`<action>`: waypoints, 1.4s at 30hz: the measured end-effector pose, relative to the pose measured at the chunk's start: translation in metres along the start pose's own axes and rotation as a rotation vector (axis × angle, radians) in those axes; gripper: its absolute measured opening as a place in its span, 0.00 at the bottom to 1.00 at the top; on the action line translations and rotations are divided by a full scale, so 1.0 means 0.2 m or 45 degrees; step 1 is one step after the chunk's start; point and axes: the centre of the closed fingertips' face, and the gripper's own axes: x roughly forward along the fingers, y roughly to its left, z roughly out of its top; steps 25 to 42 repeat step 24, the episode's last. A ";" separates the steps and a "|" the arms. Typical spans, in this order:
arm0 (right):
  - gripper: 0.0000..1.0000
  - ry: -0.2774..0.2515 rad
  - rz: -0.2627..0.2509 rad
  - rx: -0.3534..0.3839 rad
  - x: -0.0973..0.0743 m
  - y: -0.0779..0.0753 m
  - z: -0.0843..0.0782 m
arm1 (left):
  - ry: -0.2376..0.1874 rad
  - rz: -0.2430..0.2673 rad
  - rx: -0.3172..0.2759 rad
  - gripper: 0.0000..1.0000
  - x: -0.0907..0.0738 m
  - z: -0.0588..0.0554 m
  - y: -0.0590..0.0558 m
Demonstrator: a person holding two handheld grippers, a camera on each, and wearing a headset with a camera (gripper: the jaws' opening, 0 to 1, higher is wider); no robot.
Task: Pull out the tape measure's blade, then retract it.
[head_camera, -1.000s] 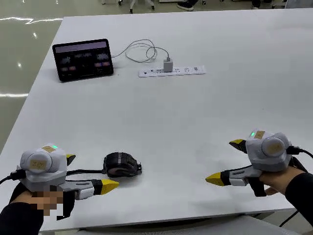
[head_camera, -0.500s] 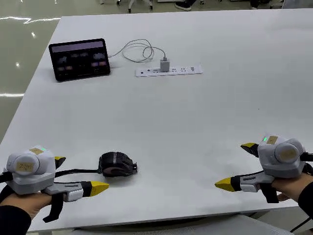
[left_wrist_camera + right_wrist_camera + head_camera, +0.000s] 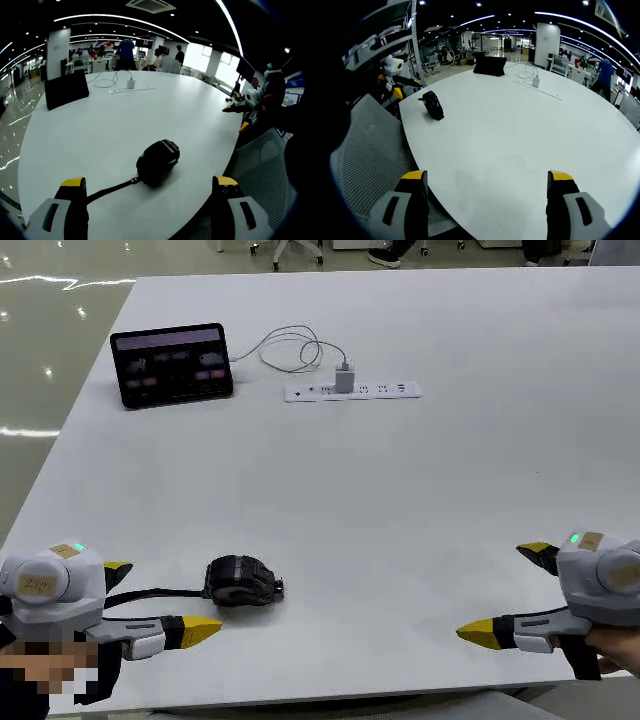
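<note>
Open-plan room: white surface [image 3: 430, 470] being lit by ceiling light strips [image 3: 115, 19]; lights being reflected in glossy floor [image 3: 40, 330]; mesh chair [image 3: 365, 145] being kept alongside.

A black tape measure [image 3: 158, 161] lies on a white table [image 3: 150, 110], just ahead of the left gripper [image 3: 150, 182], whose yellow-tipped jaws stand wide apart. The measure's strap [image 3: 112, 189] trails toward one jaw. Beyond stand a tablet [image 3: 66, 88] and a power strip [image 3: 131, 90]. The right gripper [image 3: 235, 117] hovers at the table's edge.
</note>
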 end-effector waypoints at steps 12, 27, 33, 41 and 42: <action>0.95 0.012 -0.005 0.003 -0.01 0.02 -0.04 | 0.007 -0.003 0.016 1.00 -0.01 -0.04 0.02; 0.97 0.024 -0.006 0.014 -0.02 0.02 -0.06 | 0.028 0.009 0.009 1.00 -0.02 -0.06 0.05; 0.97 0.024 -0.006 0.014 -0.02 0.02 -0.06 | 0.028 0.009 0.009 1.00 -0.02 -0.06 0.05; 0.97 0.024 -0.006 0.014 -0.02 0.02 -0.06 | 0.028 0.009 0.009 1.00 -0.02 -0.06 0.05; 0.97 0.024 -0.006 0.014 -0.02 0.02 -0.06 | 0.028 0.009 0.009 1.00 -0.02 -0.06 0.05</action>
